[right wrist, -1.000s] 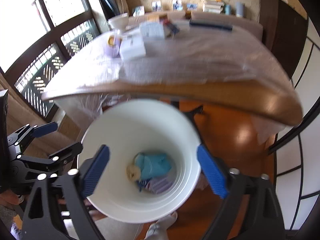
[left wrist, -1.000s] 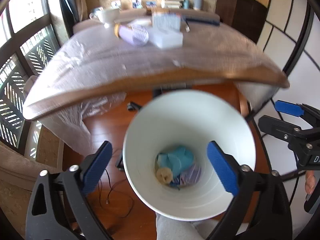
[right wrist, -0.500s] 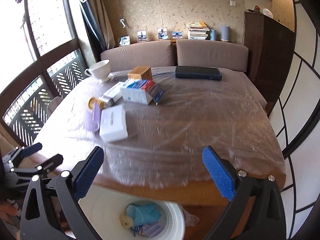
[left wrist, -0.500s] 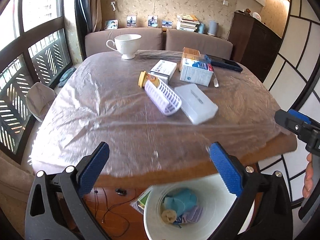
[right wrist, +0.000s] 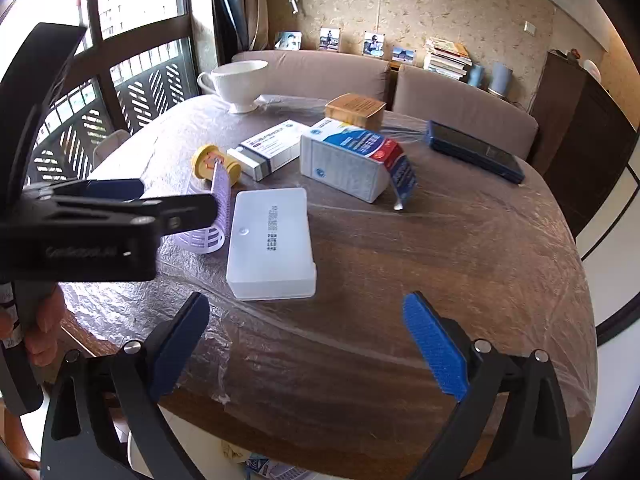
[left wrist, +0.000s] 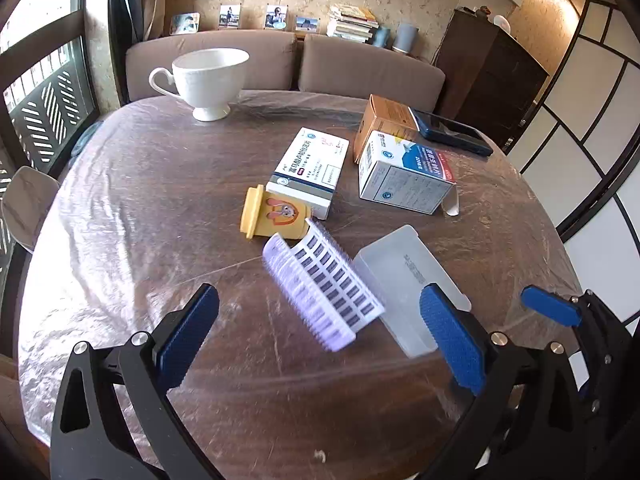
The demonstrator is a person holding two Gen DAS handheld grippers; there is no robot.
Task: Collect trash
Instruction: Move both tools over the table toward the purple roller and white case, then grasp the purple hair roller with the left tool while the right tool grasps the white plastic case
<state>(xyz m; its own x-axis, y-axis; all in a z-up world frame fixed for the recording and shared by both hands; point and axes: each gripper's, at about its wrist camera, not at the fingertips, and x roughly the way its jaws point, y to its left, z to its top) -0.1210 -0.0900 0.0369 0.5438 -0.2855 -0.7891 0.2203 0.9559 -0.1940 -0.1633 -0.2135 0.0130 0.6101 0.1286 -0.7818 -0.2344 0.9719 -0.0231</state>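
Both grippers hover open and empty over the near edge of a plastic-wrapped wooden table [left wrist: 160, 240]. Just beyond my left gripper [left wrist: 320, 340] lies a purple ribbed roller [left wrist: 324, 288], with a yellow cartoon-printed cup [left wrist: 272, 220] on its side behind it. A translucent white plastic box [right wrist: 270, 240] lies ahead of my right gripper [right wrist: 308, 346] and slightly to its left. Farther back are a white and grey medicine box [left wrist: 312, 168], a blue and white carton [left wrist: 404, 176] with an open flap, and a brown carton [left wrist: 384, 120].
A white teacup [left wrist: 208, 76] stands at the table's far left, and a dark flat case [left wrist: 448, 132] lies at the far right. Sofa seats [right wrist: 460, 100] and a shelf of books and photos run behind. A tall window is left, a dark cabinet [left wrist: 492, 80] right.
Both grippers rose from above the white bin under the table to above the table top. The bin has dropped almost out of view and the table objects now fill the frames.
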